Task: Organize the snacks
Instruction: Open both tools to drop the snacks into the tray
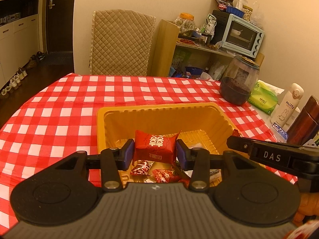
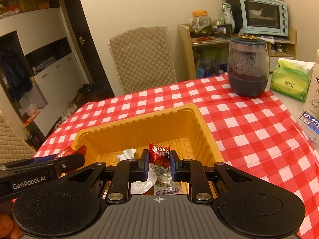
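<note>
Left wrist: red pillow-shaped candy [image 1: 154,146], white lettering

So the tray [image 1: 229,117] sits in the middle of the worktop [image 1: 59,109] with snack packets [image 1: 159,174] down in it. Jar [image 1: 238,79] is off behind it to the right, tissue pack [image 1: 263,97] right of that, chair [image 1: 121,43] behind the worktop.
</note>
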`<action>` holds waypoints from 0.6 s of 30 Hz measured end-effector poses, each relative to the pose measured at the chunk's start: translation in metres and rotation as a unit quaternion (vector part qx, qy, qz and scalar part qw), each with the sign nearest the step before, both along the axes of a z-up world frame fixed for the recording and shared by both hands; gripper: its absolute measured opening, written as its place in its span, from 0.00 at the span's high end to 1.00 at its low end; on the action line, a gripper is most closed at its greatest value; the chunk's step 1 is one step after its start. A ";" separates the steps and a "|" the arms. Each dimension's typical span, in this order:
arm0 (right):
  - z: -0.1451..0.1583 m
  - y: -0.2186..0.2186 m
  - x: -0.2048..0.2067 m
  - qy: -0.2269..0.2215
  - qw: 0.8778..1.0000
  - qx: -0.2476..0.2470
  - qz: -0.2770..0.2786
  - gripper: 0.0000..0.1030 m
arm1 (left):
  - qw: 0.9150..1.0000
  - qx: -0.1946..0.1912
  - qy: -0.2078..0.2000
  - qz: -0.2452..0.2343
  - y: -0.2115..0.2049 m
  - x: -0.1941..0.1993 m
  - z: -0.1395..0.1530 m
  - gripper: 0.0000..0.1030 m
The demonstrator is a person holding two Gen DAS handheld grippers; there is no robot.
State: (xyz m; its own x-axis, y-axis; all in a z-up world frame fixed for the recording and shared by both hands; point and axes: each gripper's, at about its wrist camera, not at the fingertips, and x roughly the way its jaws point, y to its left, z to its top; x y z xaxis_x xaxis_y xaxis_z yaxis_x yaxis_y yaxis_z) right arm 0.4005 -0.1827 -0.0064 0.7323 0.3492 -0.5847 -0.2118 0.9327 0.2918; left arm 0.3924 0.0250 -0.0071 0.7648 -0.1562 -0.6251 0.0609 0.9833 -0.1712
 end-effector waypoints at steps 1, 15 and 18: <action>0.000 0.000 0.000 0.000 1.000 0.001 0.000 0.79 | 1.000 0.000 0.002 0.001 0.000 0.001 -0.001 0.56; 0.000 -0.001 -0.001 0.001 1.000 0.015 0.002 0.79 | 1.000 0.002 -0.001 0.015 0.010 -0.002 -0.001 0.45; 0.000 -0.001 0.000 0.003 1.000 0.022 0.003 0.79 | 1.000 0.002 -0.002 0.016 0.010 -0.003 -0.001 0.45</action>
State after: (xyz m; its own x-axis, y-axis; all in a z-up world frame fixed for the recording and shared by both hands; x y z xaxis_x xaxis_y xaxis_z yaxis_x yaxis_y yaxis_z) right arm 0.4005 -0.1836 -0.0066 0.7270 0.3786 -0.5728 -0.2151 0.9178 0.3337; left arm 0.3895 0.0354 -0.0076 0.7712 -0.1295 -0.6232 0.0302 0.9854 -0.1673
